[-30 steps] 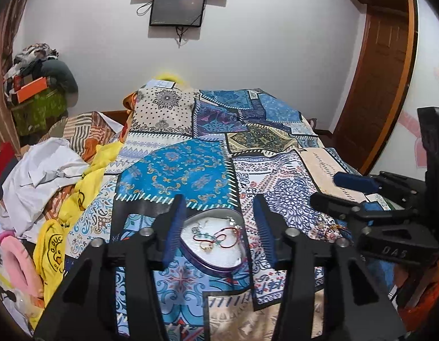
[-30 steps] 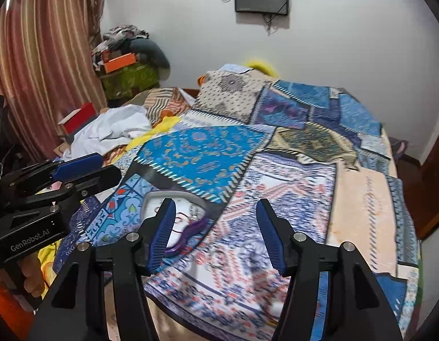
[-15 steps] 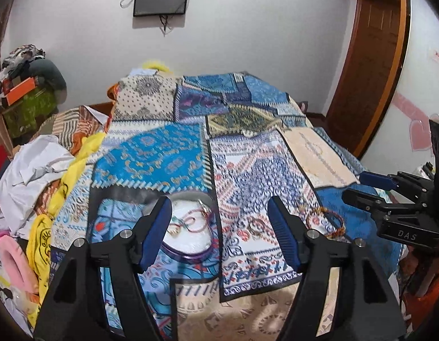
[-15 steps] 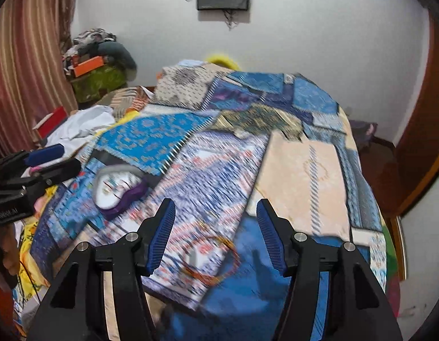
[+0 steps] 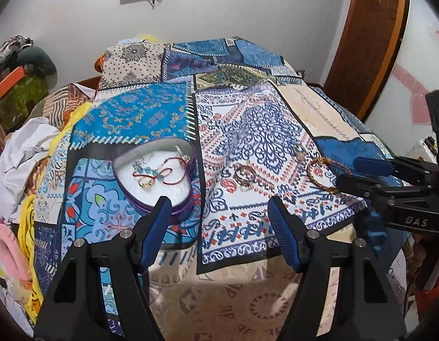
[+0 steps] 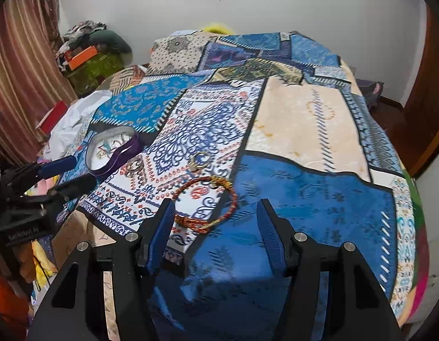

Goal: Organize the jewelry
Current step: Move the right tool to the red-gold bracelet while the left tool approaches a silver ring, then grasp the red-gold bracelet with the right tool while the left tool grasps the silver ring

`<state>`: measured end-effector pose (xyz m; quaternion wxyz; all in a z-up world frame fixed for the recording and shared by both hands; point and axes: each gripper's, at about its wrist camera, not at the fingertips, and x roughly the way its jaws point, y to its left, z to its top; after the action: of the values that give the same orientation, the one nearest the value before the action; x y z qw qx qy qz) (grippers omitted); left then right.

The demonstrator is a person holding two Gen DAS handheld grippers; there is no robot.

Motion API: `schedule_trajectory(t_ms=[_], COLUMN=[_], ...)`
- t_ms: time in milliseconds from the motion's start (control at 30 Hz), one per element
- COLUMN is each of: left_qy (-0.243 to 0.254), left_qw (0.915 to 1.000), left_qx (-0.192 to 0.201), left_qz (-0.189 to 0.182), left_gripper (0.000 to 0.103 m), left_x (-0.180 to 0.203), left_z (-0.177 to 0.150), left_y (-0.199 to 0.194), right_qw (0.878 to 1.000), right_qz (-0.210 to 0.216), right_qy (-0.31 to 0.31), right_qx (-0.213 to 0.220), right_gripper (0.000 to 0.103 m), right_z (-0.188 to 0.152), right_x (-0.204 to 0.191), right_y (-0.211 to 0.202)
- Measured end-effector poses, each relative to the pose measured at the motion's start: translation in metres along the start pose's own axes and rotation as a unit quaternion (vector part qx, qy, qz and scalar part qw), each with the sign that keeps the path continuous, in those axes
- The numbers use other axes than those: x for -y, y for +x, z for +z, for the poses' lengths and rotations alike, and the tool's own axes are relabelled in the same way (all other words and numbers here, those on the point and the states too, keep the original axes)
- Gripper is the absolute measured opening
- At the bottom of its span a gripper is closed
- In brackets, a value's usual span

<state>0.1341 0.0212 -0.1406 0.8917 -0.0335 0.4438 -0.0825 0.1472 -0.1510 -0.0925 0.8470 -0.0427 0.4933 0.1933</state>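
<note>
A purple-rimmed heart-shaped tin (image 5: pixel 125 186) lies on the patterned bedspread, holding a red cord and small jewelry; it also shows in the right wrist view (image 6: pixel 111 167). A red-and-gold bangle (image 6: pixel 232 201) lies just ahead of my right gripper (image 6: pixel 215 227), which is open and empty. The bangle also shows in the left wrist view (image 5: pixel 314 174). A metallic ring-like piece (image 5: pixel 243 174) and a smaller one (image 6: pixel 199 160) lie loose on the spread. My left gripper (image 5: pixel 219 227) is open and empty, near the tin's front edge.
The bed (image 6: pixel 304 119) fills both views. Piled clothes (image 5: pixel 23 153) lie at its left side. A wooden door (image 5: pixel 364 37) stands at the right. A striped curtain (image 6: pixel 20 56) hangs at the left.
Both grippers have swung right across the bed. The bangle has come between my right fingers' line; the tin has shifted left in both views.
</note>
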Motion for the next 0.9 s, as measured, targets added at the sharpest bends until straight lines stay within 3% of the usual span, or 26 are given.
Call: schedule_trajectory(t_ms=[233, 500, 800, 900], left_qy=[-0.006, -0.003, -0.005, 0.002], left_qw=[0.9997, 0.9989, 0.9983, 0.9984], left_qx=[-0.009, -0.016, -0.018, -0.019], left_qz=[-0.02, -0.044, -0.054, -0.054], left_gripper=[0.068, 0.036, 0.027, 0.026], left_x=[0.0, 0.003, 0.002, 0.005], left_z=[-0.002, 0.002, 0.01, 0.011], left_y=[0.01, 0.025, 0.036, 0.039], right_qw=[1.0, 0.999, 0.998, 0.998], right_qz=[0.0, -0.001, 0.003, 0.001], right_qy=[-0.02, -0.052, -0.06, -0.061], right_qx=[-0.013, -0.016, -0.006, -0.003], right_gripper=[0.056, 0.068, 0.068, 0.062], right_z=[-0.001, -0.002, -0.001, 0.0], right_x=[-0.01, -0.019, -0.016, -0.016], right_y=[0.014, 0.021, 0.025, 0.027])
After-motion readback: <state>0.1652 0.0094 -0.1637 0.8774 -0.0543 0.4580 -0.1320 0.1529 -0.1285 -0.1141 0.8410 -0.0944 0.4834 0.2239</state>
